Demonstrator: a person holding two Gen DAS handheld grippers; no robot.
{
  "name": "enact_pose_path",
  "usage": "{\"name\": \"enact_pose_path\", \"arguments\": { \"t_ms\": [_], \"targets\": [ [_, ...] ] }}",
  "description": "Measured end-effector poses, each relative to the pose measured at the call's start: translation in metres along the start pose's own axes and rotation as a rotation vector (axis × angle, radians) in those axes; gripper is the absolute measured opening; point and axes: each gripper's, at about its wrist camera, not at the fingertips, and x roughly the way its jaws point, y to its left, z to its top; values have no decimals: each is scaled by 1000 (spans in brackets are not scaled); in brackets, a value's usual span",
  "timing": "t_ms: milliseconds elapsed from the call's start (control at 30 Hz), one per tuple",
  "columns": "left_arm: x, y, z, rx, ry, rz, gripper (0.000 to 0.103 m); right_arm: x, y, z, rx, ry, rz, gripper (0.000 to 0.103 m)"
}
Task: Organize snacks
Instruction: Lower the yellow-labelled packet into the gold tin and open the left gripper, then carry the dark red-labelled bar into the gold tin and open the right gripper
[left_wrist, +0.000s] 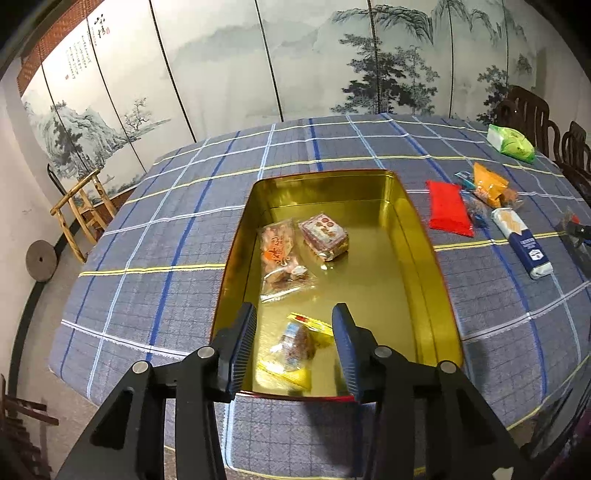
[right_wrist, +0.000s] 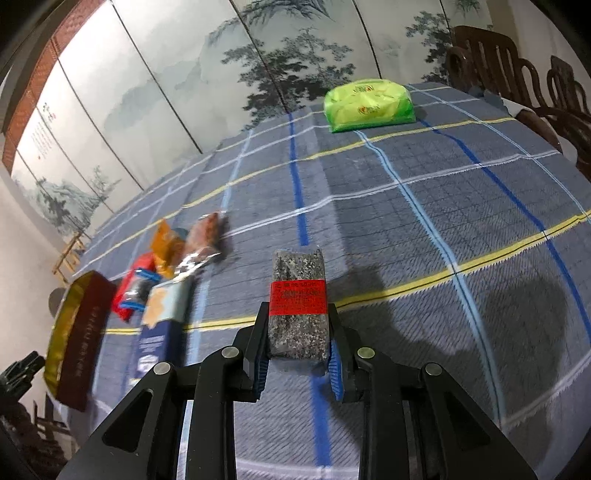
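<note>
Plaid tablecloth (left_wrist: 155, 236): bears gold tin (left_wrist: 424, 236), loose snacks alongside. 
Left gripper (left_wrist: 295, 325): jaws parted, gripping nothing, above yellow snack packet (left_wrist: 295, 343) lying in the tin. 
Right gripper (right_wrist: 298, 332): clamped on speckled grey bar (right_wrist: 298, 295), red-banded, over the cloth.

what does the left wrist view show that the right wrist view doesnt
Only the left wrist view looks into the gold tin: three snack packets on its floor, including a yellow-edged packet lying loose between the open left gripper.

Only the right wrist view shows the right gripper shut on a speckled grey bar with a red band.

Both show the plaid tablecloth, the green packet, the red packet and the painted screen.
</note>
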Motion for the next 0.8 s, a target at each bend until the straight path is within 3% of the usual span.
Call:
{"name": "enact_pose_path", "arguments": {
  "t_ms": [233,800],
  "targets": [
    [-9,-3,-2,-9,-6,-18,43,-20,44,-4,-45,-1,80,27],
    [-15,22,-24,-44,3,15,53,-7,232,-29,-268,115,368,27]
  ]
}}
